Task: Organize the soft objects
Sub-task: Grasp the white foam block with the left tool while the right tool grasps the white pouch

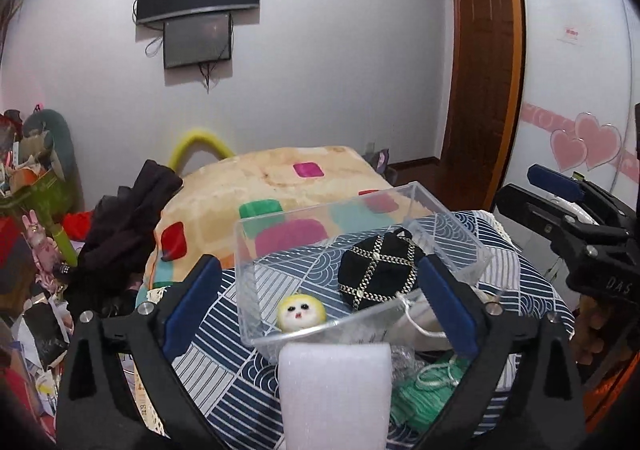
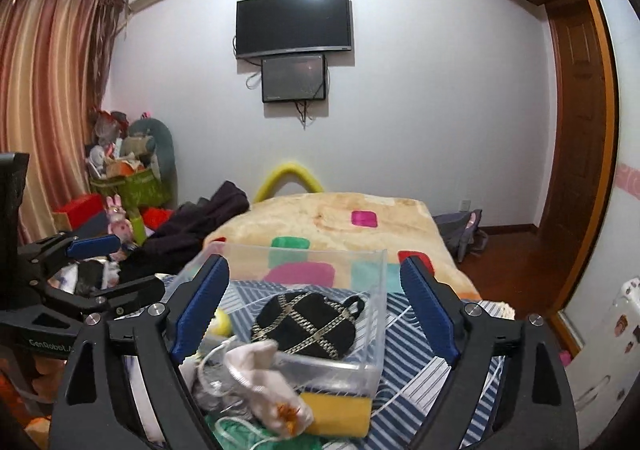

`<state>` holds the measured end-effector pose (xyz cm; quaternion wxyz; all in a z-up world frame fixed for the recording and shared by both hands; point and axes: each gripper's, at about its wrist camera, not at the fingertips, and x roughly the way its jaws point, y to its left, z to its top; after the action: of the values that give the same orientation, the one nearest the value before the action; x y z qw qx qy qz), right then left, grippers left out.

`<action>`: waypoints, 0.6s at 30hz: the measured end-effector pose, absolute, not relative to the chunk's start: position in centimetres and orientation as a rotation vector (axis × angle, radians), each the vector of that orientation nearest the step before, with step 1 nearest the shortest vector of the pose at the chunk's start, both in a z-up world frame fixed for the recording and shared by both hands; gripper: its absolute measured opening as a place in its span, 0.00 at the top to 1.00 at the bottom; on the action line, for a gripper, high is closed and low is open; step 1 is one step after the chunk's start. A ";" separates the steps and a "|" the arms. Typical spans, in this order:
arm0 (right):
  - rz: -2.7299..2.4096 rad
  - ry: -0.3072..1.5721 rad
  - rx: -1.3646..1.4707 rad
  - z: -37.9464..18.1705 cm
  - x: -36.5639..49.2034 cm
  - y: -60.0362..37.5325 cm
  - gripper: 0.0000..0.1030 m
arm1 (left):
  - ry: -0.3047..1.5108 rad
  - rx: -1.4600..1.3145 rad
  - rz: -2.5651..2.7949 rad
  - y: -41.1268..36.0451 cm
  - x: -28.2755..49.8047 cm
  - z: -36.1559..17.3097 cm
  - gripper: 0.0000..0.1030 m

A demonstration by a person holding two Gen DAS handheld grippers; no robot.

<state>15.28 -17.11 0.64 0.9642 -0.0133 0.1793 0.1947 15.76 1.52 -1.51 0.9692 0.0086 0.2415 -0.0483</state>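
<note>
Both hand-held grippers, left [image 1: 320, 302] and right [image 2: 316, 306], gape empty before the clear box [image 1: 320, 217] holding a black pouch [image 1: 378, 270].

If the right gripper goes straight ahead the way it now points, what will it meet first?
Probably the clear box: its near wall lies right ahead of the open right gripper, with the black pouch inside behind it. The white bag lies lower, so it may pass beneath; depth is hard to judge here.

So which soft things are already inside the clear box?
The black pouch and the yellow doll head. The white foam, green pouch and sponge lie outside.
</note>
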 end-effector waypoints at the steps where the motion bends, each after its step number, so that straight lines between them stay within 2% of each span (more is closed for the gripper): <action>1: 0.403 0.364 -0.018 0.6 15.0 -17.2 0.16 | 0.484 0.011 -0.100 1.6 15.2 -1.7 0.02; 6: 0.397 0.378 -0.006 -0.3 14.3 -17.4 0.16 | 0.477 -0.004 -0.068 2.0 13.4 -3.4 0.01; 18: 0.420 0.555 -0.001 -5.6 14.1 -16.7 0.16 | 0.664 -0.088 -0.080 2.2 13.4 -10.3 0.01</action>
<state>14.12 -16.68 -5.59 0.9401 -0.0007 0.2718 0.2059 13.41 2.21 -10.29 0.9436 -0.0429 0.3258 -0.0391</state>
